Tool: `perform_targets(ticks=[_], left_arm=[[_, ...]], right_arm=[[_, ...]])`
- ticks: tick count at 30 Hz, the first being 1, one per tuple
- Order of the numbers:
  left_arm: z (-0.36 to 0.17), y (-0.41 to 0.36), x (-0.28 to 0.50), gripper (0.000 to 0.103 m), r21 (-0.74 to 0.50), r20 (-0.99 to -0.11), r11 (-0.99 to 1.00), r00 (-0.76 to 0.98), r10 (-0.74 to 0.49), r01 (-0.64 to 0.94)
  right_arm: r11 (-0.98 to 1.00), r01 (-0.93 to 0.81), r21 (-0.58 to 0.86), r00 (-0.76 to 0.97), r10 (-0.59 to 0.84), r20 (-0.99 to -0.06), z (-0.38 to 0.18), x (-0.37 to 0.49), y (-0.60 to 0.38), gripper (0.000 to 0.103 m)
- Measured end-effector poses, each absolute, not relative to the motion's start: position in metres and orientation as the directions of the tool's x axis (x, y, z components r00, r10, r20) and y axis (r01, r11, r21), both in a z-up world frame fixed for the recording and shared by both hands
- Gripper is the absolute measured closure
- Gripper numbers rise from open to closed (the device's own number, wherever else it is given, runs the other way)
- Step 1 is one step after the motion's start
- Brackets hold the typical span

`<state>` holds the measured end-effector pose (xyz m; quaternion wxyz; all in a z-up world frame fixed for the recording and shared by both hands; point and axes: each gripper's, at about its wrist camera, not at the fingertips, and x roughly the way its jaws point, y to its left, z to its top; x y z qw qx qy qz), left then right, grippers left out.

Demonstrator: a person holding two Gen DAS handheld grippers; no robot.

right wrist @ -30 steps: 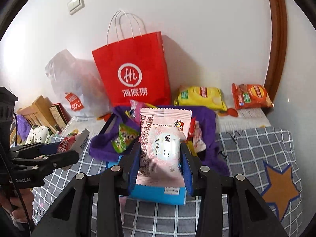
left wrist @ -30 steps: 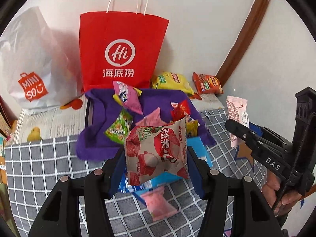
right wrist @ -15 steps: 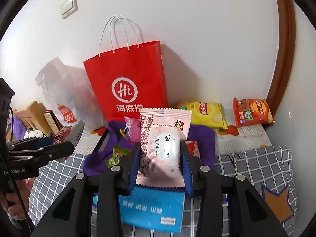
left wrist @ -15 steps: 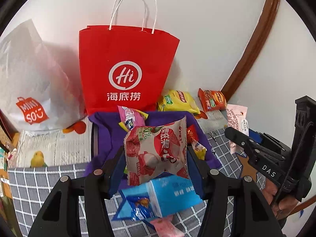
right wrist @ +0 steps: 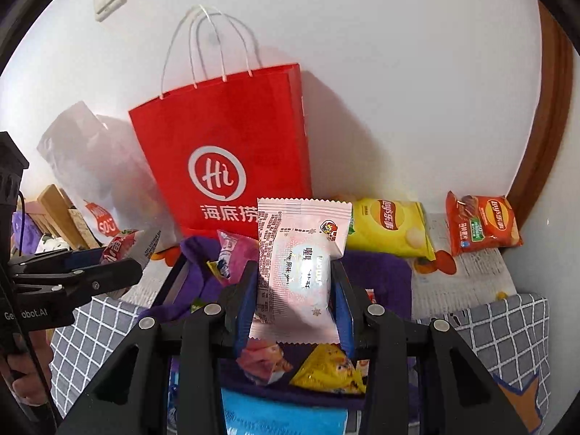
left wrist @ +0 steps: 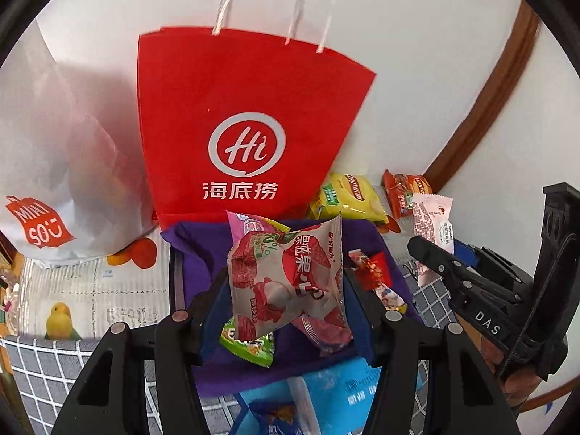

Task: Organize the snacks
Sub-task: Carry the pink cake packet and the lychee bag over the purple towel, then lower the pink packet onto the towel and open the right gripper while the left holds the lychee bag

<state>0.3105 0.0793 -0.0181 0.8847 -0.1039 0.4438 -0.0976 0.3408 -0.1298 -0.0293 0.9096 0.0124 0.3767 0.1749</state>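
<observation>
My left gripper (left wrist: pixel 286 290) is shut on a red-and-white fruit snack packet (left wrist: pixel 286 282) and holds it above a purple cloth-lined box (left wrist: pixel 203 253) of loose snacks. My right gripper (right wrist: pixel 293 290) is shut on a pale pink snack packet (right wrist: pixel 297 268) over the same purple box (right wrist: pixel 377 272). A red paper bag with white handles (left wrist: pixel 246 130) stands upright against the wall right behind the box; it also shows in the right wrist view (right wrist: pixel 224 152). The right gripper and its pink packet show at the right of the left wrist view (left wrist: pixel 433 224).
A white MINISO plastic bag (left wrist: pixel 47 166) sits left of the red bag. A yellow chip bag (right wrist: pixel 388 232) and an orange chip bag (right wrist: pixel 482 224) lie by the wall at right. A blue packet (right wrist: pixel 282 417) lies in front of the box on the checked cloth (right wrist: pixel 507 330).
Both grippers have risen and moved toward the red bag with their packets; the bag now looms larger and the purple box sits lower in both views.
</observation>
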Motion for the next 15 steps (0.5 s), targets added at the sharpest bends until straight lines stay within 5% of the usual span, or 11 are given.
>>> perform_targets(ticks=[15], left_arm=[[-0.061,0.091,0.335,0.047,-0.307,-0.808,0.95,0.515,-0.286,0.045]], right_arm=[[0.943,-0.318,0.102,0.546,0.27,-0.793,-0.094,0.378,-0.115,0.064]])
